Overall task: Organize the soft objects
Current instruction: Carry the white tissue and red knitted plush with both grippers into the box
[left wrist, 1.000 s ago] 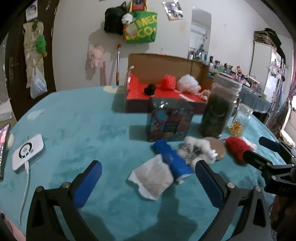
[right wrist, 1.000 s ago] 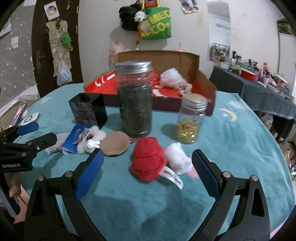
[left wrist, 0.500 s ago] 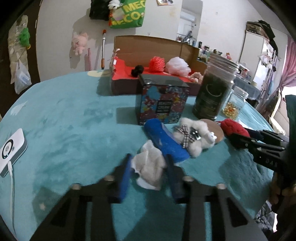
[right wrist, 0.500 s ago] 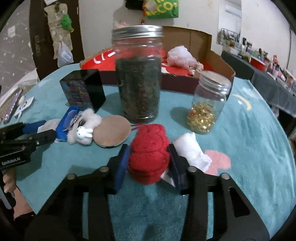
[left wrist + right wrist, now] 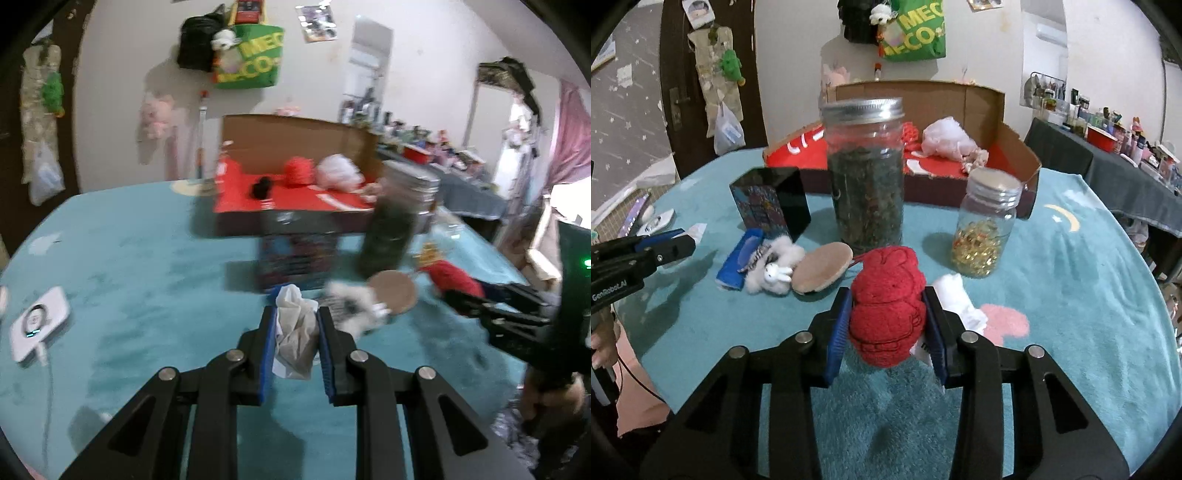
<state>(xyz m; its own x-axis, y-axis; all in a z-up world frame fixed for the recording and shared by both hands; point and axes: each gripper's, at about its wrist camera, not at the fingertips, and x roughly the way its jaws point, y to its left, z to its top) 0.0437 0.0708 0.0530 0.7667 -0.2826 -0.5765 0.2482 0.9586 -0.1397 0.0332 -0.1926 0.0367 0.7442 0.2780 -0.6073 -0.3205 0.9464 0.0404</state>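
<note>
Over the teal table (image 5: 1071,266), left tongs (image 5: 295,325) pinch a white cloth (image 5: 295,332); right tongs (image 5: 886,314), closing, squeeze a red plush (image 5: 886,306).

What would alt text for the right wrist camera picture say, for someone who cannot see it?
The right gripper has its blue-padded fingers closing on a red knitted soft toy above a teal tablecloth. Behind it stand a tall jar, a small jar and an open cardboard box.

A tall jar (image 5: 865,173) of dark, possibly dried leaves stands beside a smaller jar (image 5: 985,226) of golden bits.
</note>
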